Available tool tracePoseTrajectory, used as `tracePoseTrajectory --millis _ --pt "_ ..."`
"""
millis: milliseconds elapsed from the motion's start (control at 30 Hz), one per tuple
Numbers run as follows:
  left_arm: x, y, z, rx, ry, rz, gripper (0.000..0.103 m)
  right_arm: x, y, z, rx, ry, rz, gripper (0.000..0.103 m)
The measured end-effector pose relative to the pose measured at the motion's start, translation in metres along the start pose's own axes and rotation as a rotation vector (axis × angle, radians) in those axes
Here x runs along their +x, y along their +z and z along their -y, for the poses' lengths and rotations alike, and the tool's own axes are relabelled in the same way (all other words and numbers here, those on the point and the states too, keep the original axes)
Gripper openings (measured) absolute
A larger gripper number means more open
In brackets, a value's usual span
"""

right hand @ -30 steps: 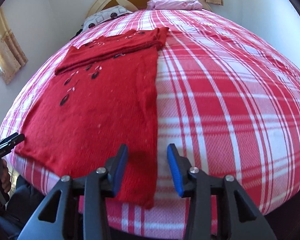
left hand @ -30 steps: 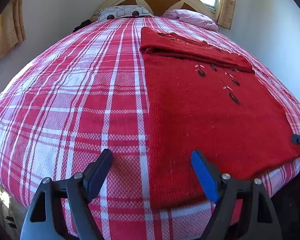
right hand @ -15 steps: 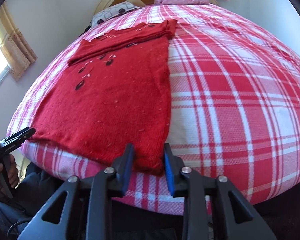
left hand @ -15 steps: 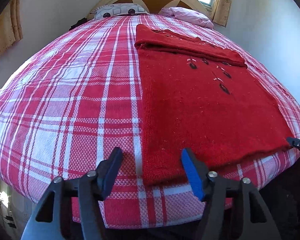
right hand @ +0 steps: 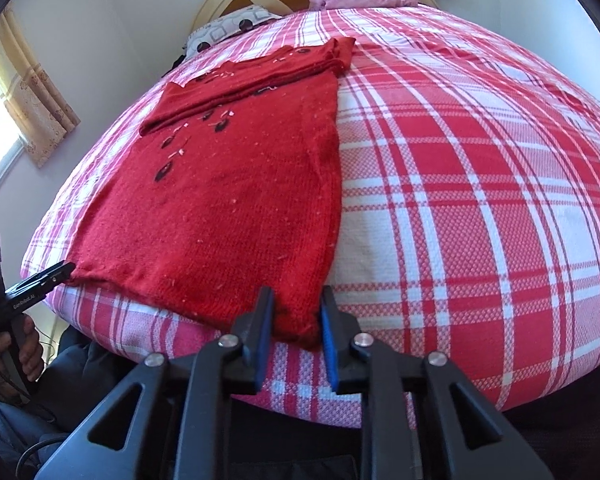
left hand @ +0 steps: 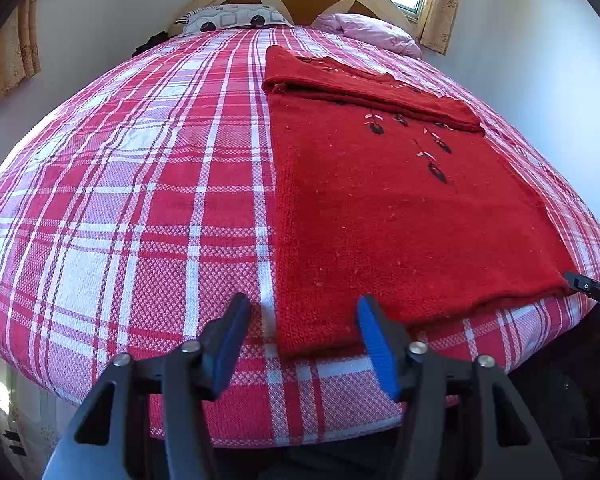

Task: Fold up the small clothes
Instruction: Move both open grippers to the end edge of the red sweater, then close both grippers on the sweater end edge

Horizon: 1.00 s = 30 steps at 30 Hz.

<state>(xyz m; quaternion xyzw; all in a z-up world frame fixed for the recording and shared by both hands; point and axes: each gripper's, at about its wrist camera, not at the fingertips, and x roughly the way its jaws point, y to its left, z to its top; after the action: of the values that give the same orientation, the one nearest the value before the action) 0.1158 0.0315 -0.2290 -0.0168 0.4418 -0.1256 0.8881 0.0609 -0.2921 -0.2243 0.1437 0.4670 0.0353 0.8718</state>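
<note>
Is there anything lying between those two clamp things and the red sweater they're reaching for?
Nothing visible. The left gripper and right gripper each sit at a near corner of the red sweater, only plaid bedspread around.

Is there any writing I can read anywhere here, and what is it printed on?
"GenRobot.AI": white print on the left gripper, seen from the right wrist.
"DA", cut off at the frame edge: on the right gripper, seen from the left wrist.
Sweater, bedspread: no text.
</note>
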Motion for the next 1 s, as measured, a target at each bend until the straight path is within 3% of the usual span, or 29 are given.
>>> tracePoseTrajectory --millis 200,267,633,833,1000 --pt "-0.001 -0.001 0.006 0.021 -0.021 0.007 0.038 -0.001 -0.001 0.0 0.009 0.008 0.0 0.023" --pt "0.0 -0.001 0.006 0.016 -0.028 0.008 0.037 -0.001 -0.002 0.001 0.012 0.02 -0.001 0.018" --pt "0.003 0.001 0.005 0.016 -0.035 0.018 0.036 0.0 -0.004 0.006 0.047 0.054 0.019 0.018" --pt "0.004 0.004 0.004 0.021 -0.058 0.018 0.013 -0.001 -0.004 0.013 0.078 0.083 0.024 0.015" --pt "0.001 0.004 0.002 0.021 -0.072 0.024 0.009 -0.005 -0.004 0.013 0.074 0.101 0.038 0.012"
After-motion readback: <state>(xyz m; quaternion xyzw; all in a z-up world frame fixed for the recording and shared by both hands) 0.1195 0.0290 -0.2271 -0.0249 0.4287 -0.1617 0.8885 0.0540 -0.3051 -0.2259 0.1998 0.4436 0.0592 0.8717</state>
